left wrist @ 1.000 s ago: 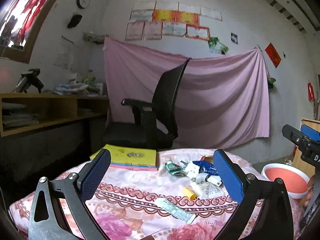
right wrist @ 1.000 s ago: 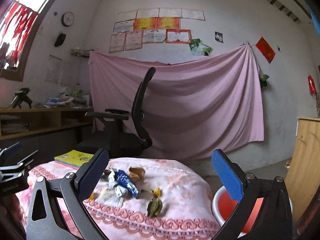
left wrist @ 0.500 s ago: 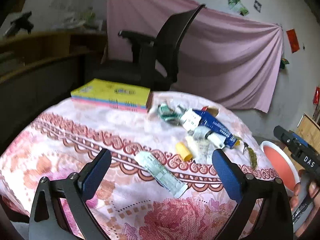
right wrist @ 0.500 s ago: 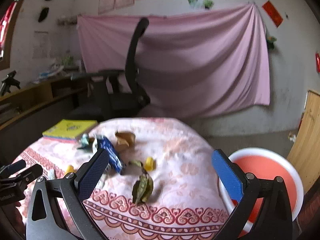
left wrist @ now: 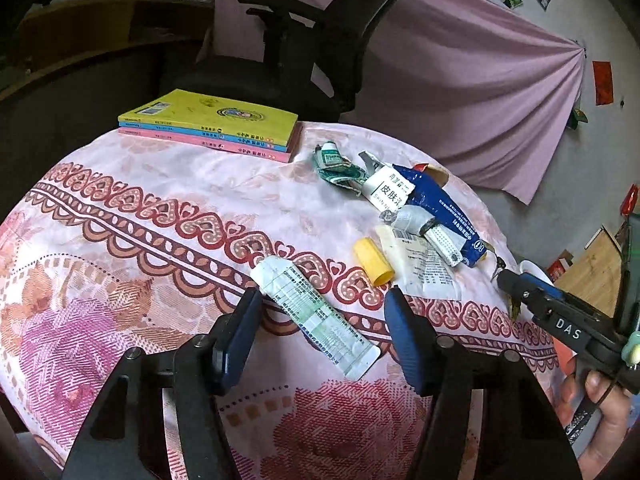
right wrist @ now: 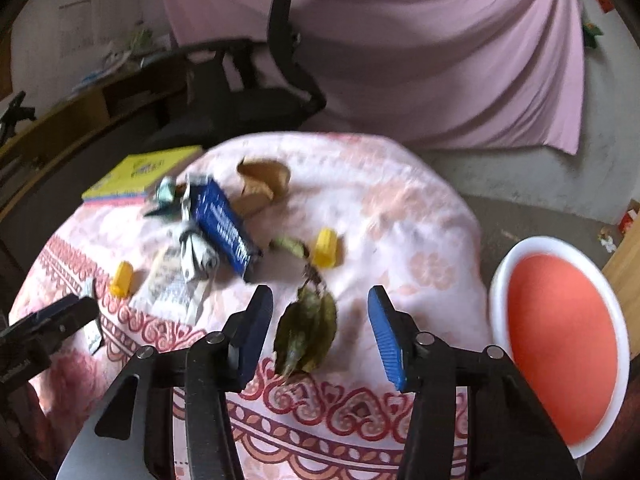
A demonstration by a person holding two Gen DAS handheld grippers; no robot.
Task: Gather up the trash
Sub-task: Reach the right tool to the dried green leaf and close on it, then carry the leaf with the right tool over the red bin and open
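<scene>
Trash lies on a round table with a pink patterned cloth [left wrist: 120, 216]. My left gripper [left wrist: 322, 322] is open, its fingers on either side of a flattened white and green tube [left wrist: 316, 316]. Beyond it lie a yellow cap [left wrist: 374, 261], a white receipt [left wrist: 426, 266], a blue wrapper [left wrist: 440, 204] and a crumpled green packet [left wrist: 336, 168]. My right gripper [right wrist: 320, 326] is open, its fingers on either side of a dark green leaf [right wrist: 306, 330]. A second yellow cap [right wrist: 325, 247] and the blue wrapper [right wrist: 222, 224] lie beyond the leaf.
A red basin with a white rim [right wrist: 560, 336] stands on the floor right of the table. A stack of books with a yellow cover [left wrist: 212, 124] lies at the table's far side. A black office chair [left wrist: 316, 48] stands behind the table.
Both grippers have tilted down and come closer to the table. The left one now straddles the tube and the right one straddles the leaf. Both remain open.
</scene>
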